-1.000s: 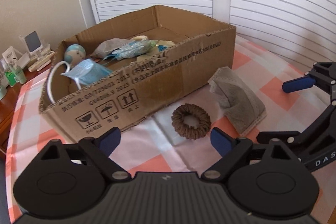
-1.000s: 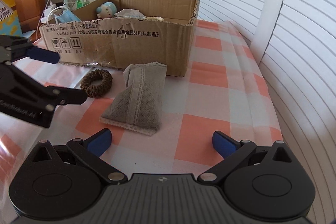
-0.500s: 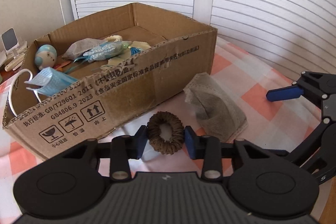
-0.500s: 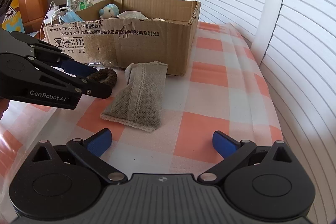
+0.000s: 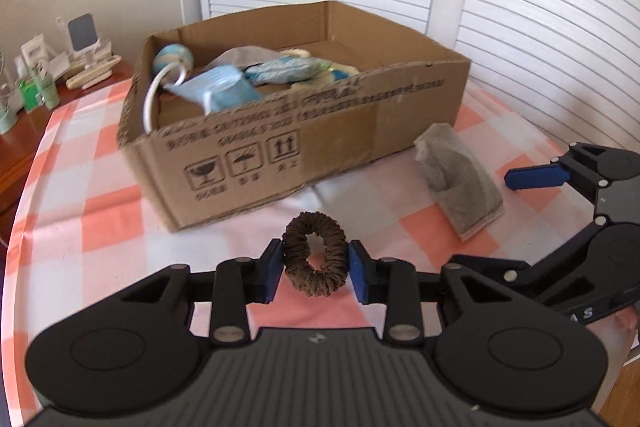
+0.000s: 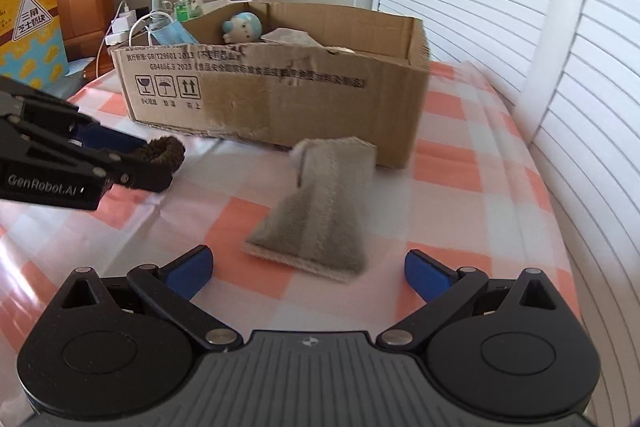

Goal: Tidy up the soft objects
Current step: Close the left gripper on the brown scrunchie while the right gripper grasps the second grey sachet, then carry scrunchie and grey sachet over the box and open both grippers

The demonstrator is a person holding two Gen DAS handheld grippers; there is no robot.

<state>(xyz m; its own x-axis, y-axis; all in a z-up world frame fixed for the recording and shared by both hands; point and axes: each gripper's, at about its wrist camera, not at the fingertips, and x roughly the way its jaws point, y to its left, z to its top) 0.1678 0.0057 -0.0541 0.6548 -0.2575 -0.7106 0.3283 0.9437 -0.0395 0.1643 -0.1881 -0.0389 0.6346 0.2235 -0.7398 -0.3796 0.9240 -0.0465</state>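
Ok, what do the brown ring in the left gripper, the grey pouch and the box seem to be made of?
Brown ring: looks like fabric or yarn over elastic, matte, with fine ribbed wrinkles; probably a scrunchie, clamped in the left gripper.
Grey pouch: apparently woven or non-woven cloth, matte, with a lighter textured strip down its middle; filling unknown.
Box: corrugated cardboard, plain brown, printed black symbols, ragged torn rim.

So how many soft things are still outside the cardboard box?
2. The brown scrunchie is gripped in the left gripper above the table; the grey fabric pouch lies on the checked tablecloth beside the cardboard box.
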